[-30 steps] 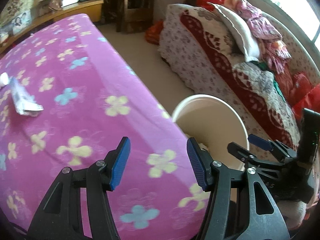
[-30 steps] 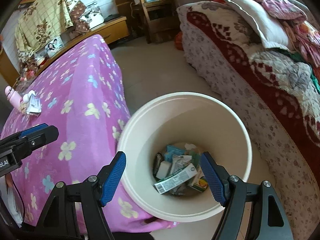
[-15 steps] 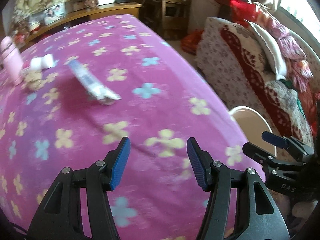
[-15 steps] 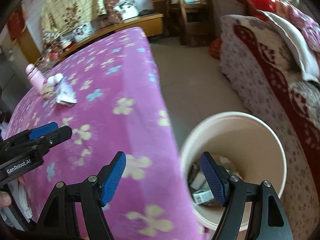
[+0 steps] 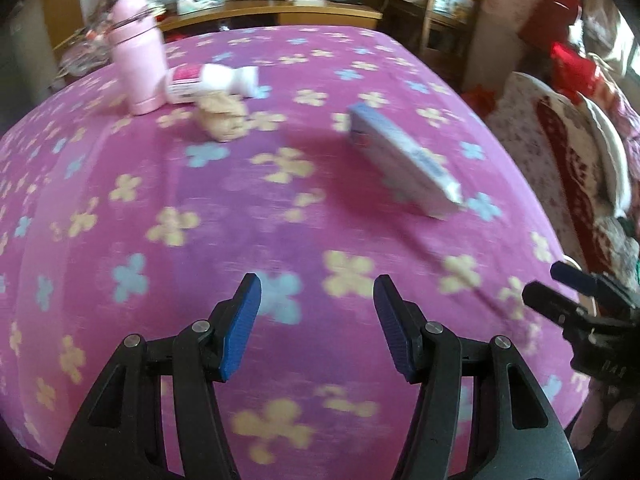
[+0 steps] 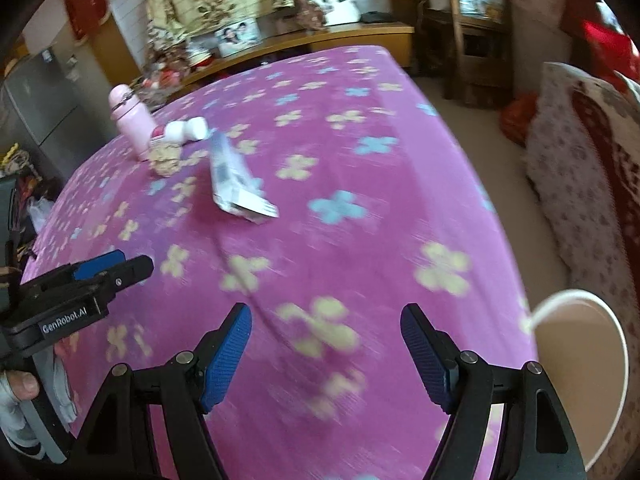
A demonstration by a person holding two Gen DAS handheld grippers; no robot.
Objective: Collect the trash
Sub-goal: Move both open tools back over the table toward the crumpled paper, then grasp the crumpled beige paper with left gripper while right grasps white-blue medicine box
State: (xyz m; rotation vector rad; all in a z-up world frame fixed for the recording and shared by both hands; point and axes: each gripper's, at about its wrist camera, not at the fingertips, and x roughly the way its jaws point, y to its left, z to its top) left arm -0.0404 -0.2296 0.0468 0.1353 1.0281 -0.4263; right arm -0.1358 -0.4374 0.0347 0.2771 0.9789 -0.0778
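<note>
A tabletop (image 5: pixel 168 264) covered by a magenta cloth printed with yellow and blue flowers is seen filling most of both wrist views. To its right, a sofa (image 6: pixel 592 184) draped in floral and red patterned covers is set across a strip of bare floor. A cream-coloured bin (image 6: pixel 580 384) is placed on the floor at the near right corner of the tabletop; only part of its rim and inner wall is shown, and its contents cannot be made out.

The left gripper (image 5: pixel 317 326) is held above the near part of the cloth, its blue-padded jaws spread wide with nothing between them. The right gripper (image 6: pixel 326 354) is held just beside it to the right, jaws likewise spread wide and empty.

A flattened blue-and-white carton (image 5: pixel 404 166), the nearest piece of trash, is laid on the cloth well ahead of both grippers, toward the right side in the left wrist view. Farther back, an upright pink bottle (image 5: pixel 138 56) is stood near the far left edge. A white bottle with a pink label (image 5: pixel 212 82) is laid on its side touching it, and a crumpled beige wad (image 5: pixel 222 116) is set just in front of the two.
</note>
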